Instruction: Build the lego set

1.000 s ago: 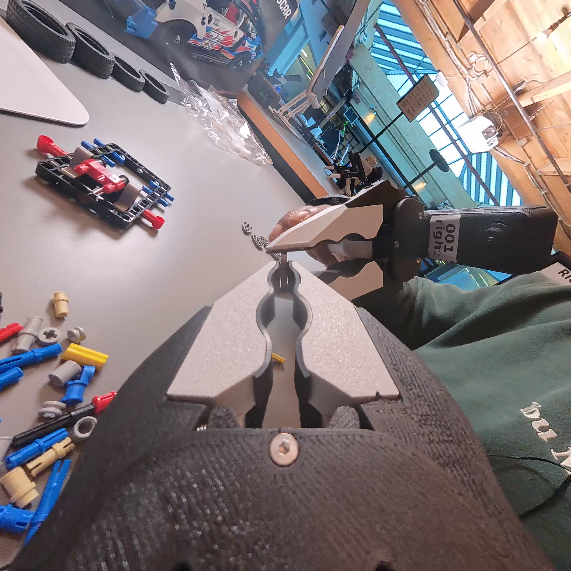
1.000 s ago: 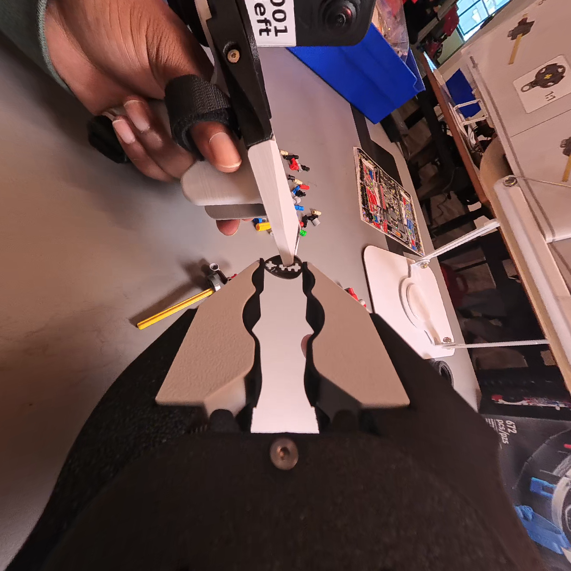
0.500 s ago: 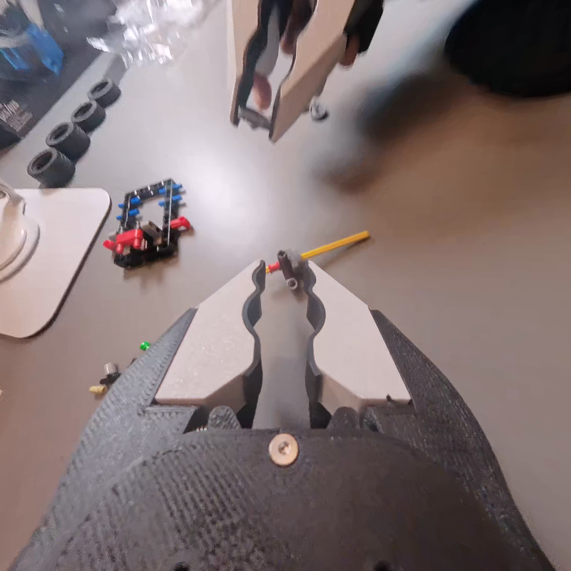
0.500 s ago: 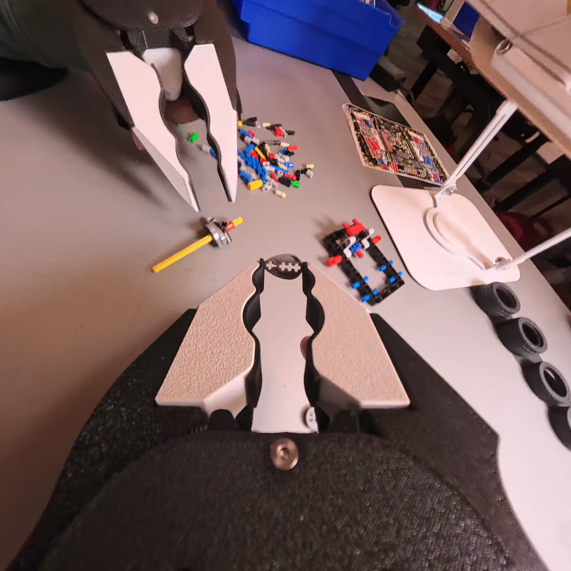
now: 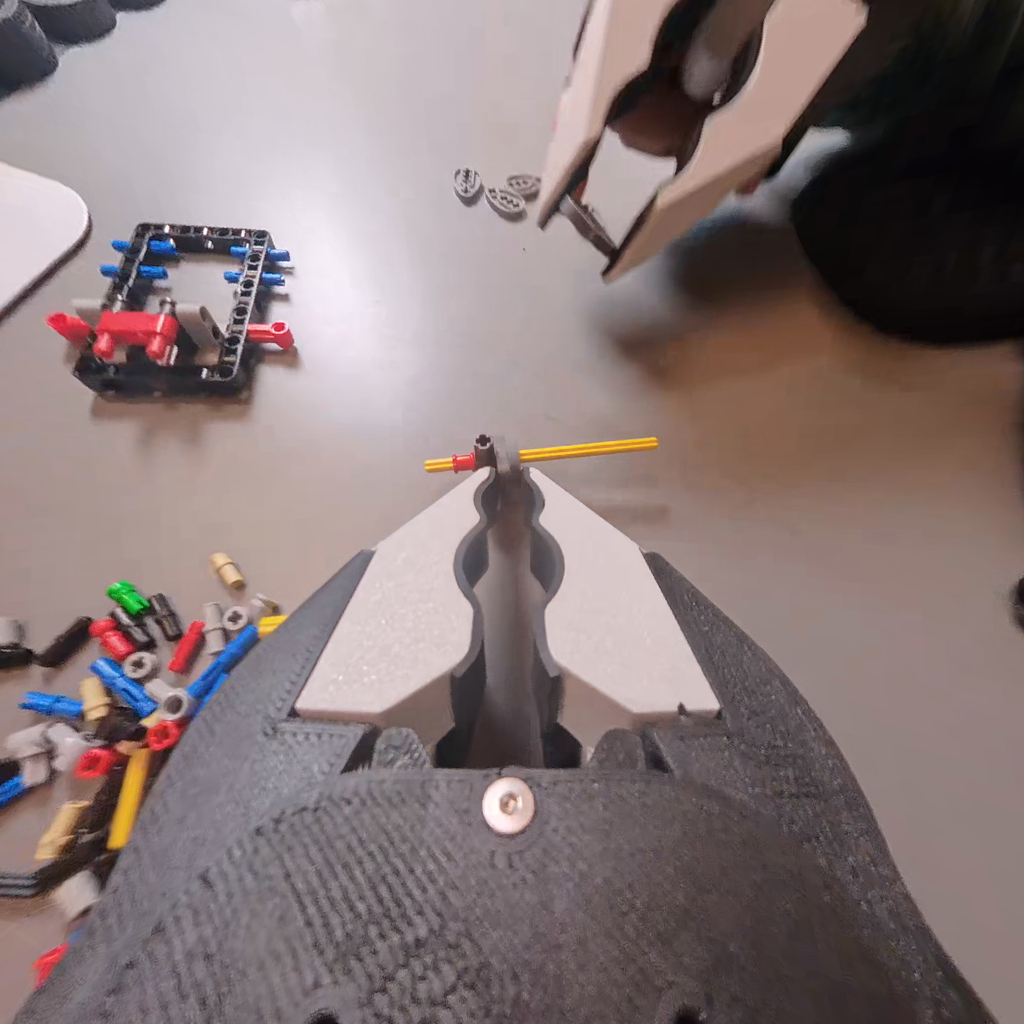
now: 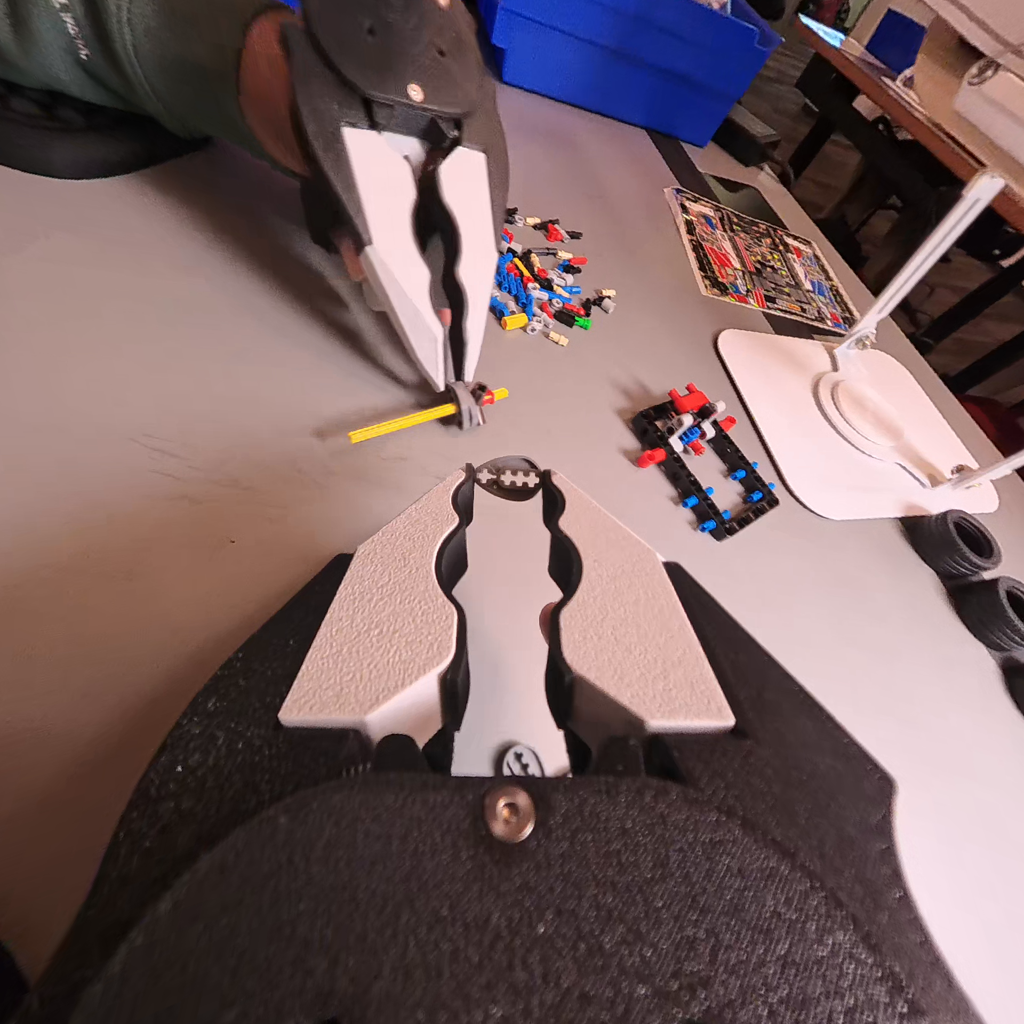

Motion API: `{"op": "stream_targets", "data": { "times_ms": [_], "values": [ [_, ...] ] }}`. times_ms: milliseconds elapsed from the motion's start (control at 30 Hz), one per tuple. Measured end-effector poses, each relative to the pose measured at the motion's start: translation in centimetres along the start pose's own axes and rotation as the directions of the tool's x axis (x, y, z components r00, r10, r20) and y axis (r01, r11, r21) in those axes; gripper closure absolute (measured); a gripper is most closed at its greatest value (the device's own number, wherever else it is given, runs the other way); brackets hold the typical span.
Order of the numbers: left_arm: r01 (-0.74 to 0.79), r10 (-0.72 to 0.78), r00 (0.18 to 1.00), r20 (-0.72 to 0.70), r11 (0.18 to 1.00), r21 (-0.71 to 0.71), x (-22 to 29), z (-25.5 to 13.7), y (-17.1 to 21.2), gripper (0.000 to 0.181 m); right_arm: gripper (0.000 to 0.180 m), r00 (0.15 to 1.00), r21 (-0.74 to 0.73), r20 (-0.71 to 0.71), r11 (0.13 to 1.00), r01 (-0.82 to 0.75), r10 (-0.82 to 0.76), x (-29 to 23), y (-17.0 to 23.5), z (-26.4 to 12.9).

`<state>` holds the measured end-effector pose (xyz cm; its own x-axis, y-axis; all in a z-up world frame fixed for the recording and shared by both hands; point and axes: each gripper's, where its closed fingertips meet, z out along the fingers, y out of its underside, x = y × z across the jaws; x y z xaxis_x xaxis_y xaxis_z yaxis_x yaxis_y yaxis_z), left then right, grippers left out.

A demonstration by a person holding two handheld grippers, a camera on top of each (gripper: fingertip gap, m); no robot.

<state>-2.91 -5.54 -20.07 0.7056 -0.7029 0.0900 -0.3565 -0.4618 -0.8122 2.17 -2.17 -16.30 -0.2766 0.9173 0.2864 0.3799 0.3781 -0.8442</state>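
Pinching a dark grey connector (image 5: 495, 455) threaded on a yellow axle (image 5: 587, 449), the left gripper (image 5: 507, 476) has its tips nearly pressed together, low over the grey table (image 5: 720, 554). Across from it, the right gripper (image 6: 508, 481) clamps a small dark oval cam piece (image 6: 510, 477) flat between its tips; in the left wrist view that piece is blurred and seen only edge-on. Three more oval pieces (image 5: 496, 191) lie just beside the right gripper. Left of the left gripper sits the black frame assembly (image 5: 183, 310), and the loose parts pile (image 5: 111, 692) is partly hidden behind its housing.
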Motion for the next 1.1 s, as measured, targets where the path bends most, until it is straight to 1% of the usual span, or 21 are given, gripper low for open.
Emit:
{"op": "stream_targets", "data": {
  "times_ms": [100,200,300,367,567,767,900,1100],
  "values": [
    [0.183,-0.175,0.980,-0.091,0.979,0.092,0.0,-0.7,-1.3,0.174,0.158,1.000,0.036,0.018,0.999,0.020,-0.021,-0.6,-0.6,0.1],
    [0.383,-0.340,0.913,-0.224,0.903,0.192,-0.1,-2.0,-3.1,0.174,0.158,0.998,0.094,0.018,0.994,0.052,-0.054,-1.1,-1.7,-0.1],
    [0.533,-0.440,0.826,-0.352,0.814,0.232,-0.1,-2.8,-4.3,0.175,0.157,0.993,0.144,-0.002,0.983,0.115,-0.116,-1.6,-2.9,-0.3],
    [0.588,-0.473,0.782,-0.405,0.776,0.228,0.1,-2.9,-4.6,0.175,0.157,0.989,0.156,-0.018,0.976,0.151,-0.150,-1.9,-3.3,-0.3],
    [0.663,-0.497,0.698,-0.516,0.720,0.203,1.2,-3.0,-5.4,0.175,0.157,0.985,0.157,-0.022,0.973,0.170,-0.169,-2.4,-3.6,0.0],
    [0.708,-0.521,0.643,-0.562,0.683,0.178,1.6,-2.9,-5.6,0.175,0.157,0.988,0.160,-0.031,0.975,0.156,-0.153,-2.2,-3.6,0.1],
    [0.719,-0.530,0.626,-0.572,0.676,0.161,1.8,-2.7,-5.5,0.175,0.157,0.987,0.176,-0.039,0.971,0.160,-0.156,-2.4,-4.0,0.1],
    [0.707,-0.551,0.637,-0.540,0.696,0.124,2.5,-1.5,-4.9,0.175,0.157,0.975,0.170,-0.068,0.961,0.220,-0.212,-2.9,-4.4,0.5]
  ]
}}
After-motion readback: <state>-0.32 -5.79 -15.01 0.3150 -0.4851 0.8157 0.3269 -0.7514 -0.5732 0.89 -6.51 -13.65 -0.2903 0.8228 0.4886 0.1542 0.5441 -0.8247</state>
